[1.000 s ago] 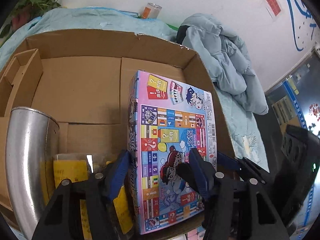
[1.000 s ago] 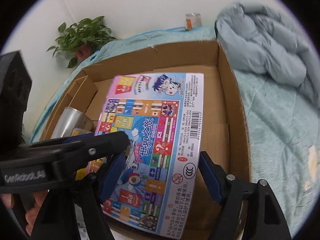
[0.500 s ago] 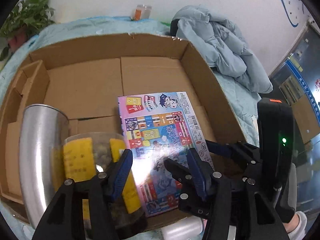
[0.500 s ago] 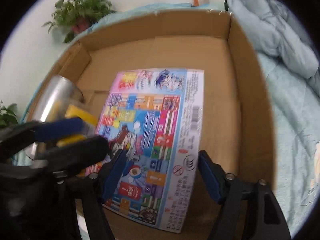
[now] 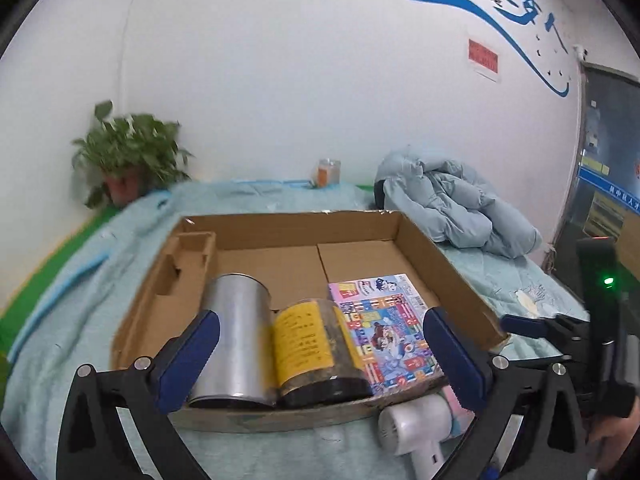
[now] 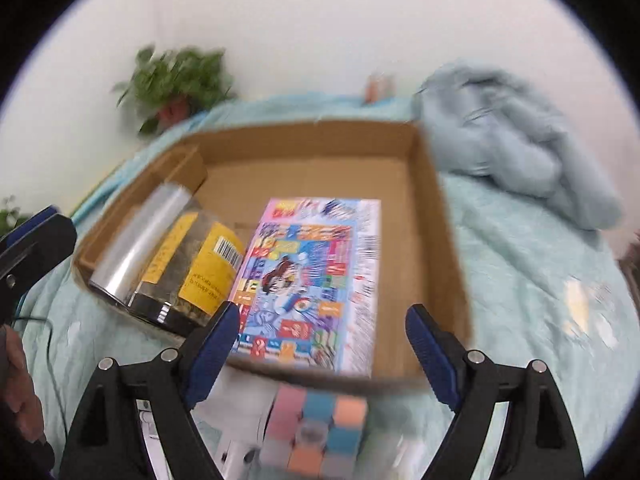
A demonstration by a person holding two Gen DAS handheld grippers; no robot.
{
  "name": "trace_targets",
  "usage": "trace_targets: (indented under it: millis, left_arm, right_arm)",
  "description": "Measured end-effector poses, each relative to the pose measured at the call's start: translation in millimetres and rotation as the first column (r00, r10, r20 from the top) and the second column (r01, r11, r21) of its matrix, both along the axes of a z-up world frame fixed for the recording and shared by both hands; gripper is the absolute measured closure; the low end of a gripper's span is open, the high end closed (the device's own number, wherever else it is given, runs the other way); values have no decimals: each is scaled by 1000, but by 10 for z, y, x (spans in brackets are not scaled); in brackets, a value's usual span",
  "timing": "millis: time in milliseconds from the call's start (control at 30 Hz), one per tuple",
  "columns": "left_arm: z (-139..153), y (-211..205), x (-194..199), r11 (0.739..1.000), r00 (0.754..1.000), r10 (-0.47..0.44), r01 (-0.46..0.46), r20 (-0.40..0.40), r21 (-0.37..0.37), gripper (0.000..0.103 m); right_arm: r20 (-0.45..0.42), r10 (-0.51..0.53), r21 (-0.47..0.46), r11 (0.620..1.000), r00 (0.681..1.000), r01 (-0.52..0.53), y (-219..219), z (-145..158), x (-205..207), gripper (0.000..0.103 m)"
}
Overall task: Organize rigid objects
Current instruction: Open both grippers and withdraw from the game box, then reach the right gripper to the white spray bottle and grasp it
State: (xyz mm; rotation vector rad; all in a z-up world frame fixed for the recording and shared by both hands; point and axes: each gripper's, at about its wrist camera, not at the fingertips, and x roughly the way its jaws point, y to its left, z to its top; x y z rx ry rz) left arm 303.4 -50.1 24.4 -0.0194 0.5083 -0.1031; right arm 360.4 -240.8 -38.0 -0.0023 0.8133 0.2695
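Both grippers are released and carry nothing: the left gripper and right gripper stand apart from the cardboard box on the bed. Inside lie the metal can, the yellow-labelled jar beside it and the flat game box. Still outside, at the box's near wall: the white hair dryer and colour-block cube. Judge the dryer light, stiff and smooth; grasp its handle. Take the cube across flat faces.

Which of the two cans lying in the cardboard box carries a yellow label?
The right-hand can, lying between the plain silver can and the colourful game box.
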Motion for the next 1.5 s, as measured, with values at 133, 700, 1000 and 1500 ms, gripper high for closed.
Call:
trace_targets:
  millis: [133, 700, 1000, 1500]
  left_arm:
    - [-54, 44, -313, 1000, 1000, -20, 20, 2, 19, 66]
    - [-316, 27, -1031, 999, 999, 0, -2, -49, -46, 1]
    - [-281, 110, -1229, 998, 998, 24, -27, -56, -58, 1]
    - [-337, 53, -1236, 999, 996, 31, -34, -85, -36, 2]
  right_arm:
    - [42, -81, -10, 997, 996, 82, -33, -1, -404, 20]
    - [113, -132, -45, 990, 985, 137, -101, 36, -1269, 5]
    - [130, -105, -53, 992, 986, 113, 11, 60, -1408, 5]
    - [89, -122, -39, 991, 989, 126, -109, -36, -1426, 5]
